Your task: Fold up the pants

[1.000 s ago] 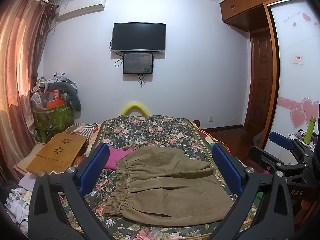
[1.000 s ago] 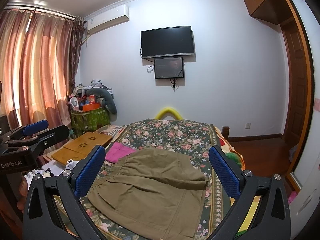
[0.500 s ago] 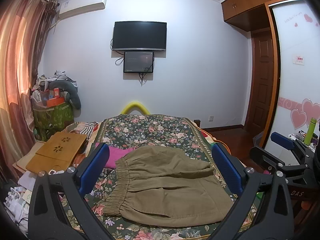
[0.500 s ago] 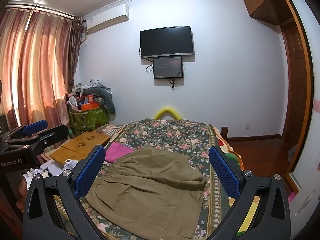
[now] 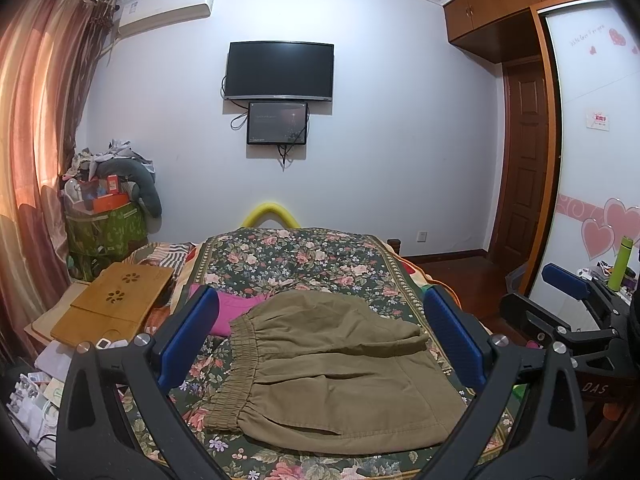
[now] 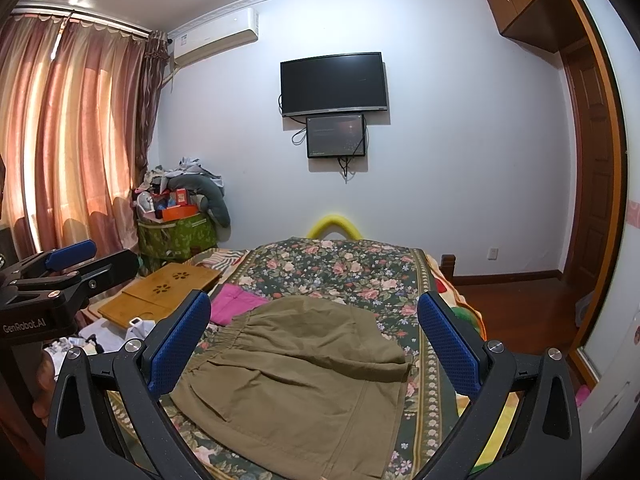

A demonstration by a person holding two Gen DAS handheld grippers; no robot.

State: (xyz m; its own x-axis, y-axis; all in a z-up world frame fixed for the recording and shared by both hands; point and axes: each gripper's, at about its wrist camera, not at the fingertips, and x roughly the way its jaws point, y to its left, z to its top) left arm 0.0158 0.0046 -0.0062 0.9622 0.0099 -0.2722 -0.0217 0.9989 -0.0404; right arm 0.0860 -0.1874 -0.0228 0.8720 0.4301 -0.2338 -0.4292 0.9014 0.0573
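Olive-khaki pants (image 5: pixel 336 368) lie folded in a compact stack on the floral bedspread (image 5: pixel 296 256), elastic waistband to the left. The right wrist view shows the same pants (image 6: pixel 304 376). My left gripper (image 5: pixel 320 336) hovers above the near end of the pants, open, nothing between its blue pads. My right gripper (image 6: pixel 316 344) is also open and empty, held above the pants. In the left wrist view the right gripper (image 5: pixel 568 300) shows at the right edge; in the right wrist view the left gripper (image 6: pixel 68 268) shows at the left edge.
A pink cloth (image 5: pixel 236 312) lies left of the waistband. A wooden lap tray (image 5: pixel 116 300) and clutter sit left of the bed. A green bag (image 5: pixel 104 232) stands in the corner. A wardrobe with a door (image 5: pixel 524 152) lines the right side.
Both views have shifted only slightly; the grippers drift a little, staying open. The pants have not moved.
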